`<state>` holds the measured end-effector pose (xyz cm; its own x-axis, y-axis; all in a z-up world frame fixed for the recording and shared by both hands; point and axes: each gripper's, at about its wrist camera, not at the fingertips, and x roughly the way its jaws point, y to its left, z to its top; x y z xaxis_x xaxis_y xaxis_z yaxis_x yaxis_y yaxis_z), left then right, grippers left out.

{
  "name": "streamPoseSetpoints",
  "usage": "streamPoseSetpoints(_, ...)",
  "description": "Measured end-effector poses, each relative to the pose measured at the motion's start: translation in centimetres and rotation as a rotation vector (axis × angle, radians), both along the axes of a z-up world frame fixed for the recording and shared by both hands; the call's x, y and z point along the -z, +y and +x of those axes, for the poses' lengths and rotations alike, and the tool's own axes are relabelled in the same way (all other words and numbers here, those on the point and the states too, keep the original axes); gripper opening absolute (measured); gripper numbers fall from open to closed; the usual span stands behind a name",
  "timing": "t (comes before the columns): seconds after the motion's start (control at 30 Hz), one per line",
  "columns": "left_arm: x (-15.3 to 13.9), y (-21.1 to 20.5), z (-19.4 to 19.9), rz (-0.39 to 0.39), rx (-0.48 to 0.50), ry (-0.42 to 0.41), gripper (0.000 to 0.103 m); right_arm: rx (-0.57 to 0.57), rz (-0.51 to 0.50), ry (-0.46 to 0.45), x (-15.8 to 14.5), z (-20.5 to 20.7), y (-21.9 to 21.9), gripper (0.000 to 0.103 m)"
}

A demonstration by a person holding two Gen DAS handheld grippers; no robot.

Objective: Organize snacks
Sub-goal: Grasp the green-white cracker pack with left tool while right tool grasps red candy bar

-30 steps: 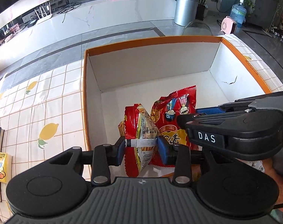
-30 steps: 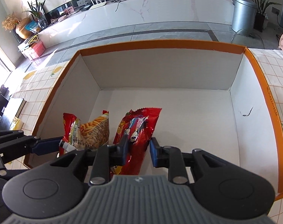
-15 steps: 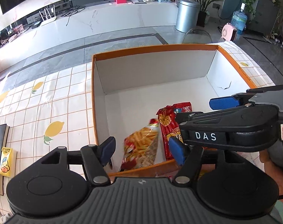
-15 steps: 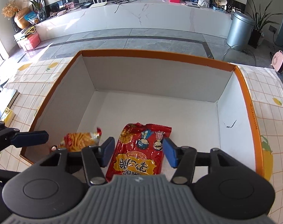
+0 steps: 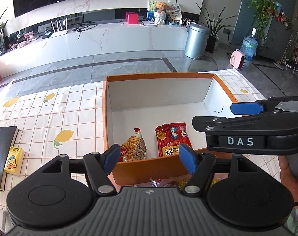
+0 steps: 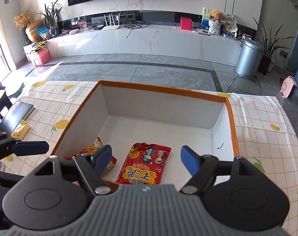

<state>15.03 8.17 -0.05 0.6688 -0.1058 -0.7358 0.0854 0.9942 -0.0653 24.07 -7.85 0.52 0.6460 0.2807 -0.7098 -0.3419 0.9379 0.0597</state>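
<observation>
While flat on the box [image 6: 230, 122] floor by its near wall, red snack packet [image 6: 144, 164] and fries packet [image 5: 134, 146] beside it toward the near-left corner. Above, left gripper [image 5: 149, 158] and right gripper [image 6: 146, 160] spreading wide, blue fingers [image 6: 189, 162] empty, touching nothing.

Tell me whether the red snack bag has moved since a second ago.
Yes. The red snack bag stood upright between the right gripper's fingers; now it lies flat on the floor of the box, beside the fries bag.
</observation>
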Motion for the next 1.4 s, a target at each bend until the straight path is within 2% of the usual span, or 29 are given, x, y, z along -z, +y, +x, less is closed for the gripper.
streamPoseSetpoints(0.27, -1.2, 0.0, -4.0, -0.036, -0.063, -0.048, 0.081, 0.041, 0.095, -0.101, -2.1, -6.2, -3.6, 0.073)
streamPoseSetpoints(0.47, -0.1, -1.2, -7.1, -0.041, -0.038, -0.05, 0.081, 0.048, 0.096, -0.121, -0.8, -10.9, -5.3, 0.076)
streamPoseSetpoints(0.7, 3.0, -2.3, -10.2, -0.083, -0.009, 0.026, 0.081, 0.063, 0.092, -0.036, 3.3, -14.5, -6.2, 0.076)
streamPoseSetpoints(0.93, 5.7, -3.3, -12.1, -0.07, 0.019, 0.079, 0.081, 0.052, 0.062, 0.018, 6.6, -16.9, -6.3, 0.073)
streamPoseSetpoints(1.23, 7.4, -3.2, -12.4, -0.048, 0.025, 0.111, 0.078, -0.016, 0.03, 0.102, 10.4, -17.2, -5.2, 0.056)
streamPoseSetpoints(1.4, 8.2, -3.3, -12.1, -0.047, 0.044, 0.126, 0.076, -0.046, 0.025, 0.137, 11.8, -16.8, -4.6, 0.05)
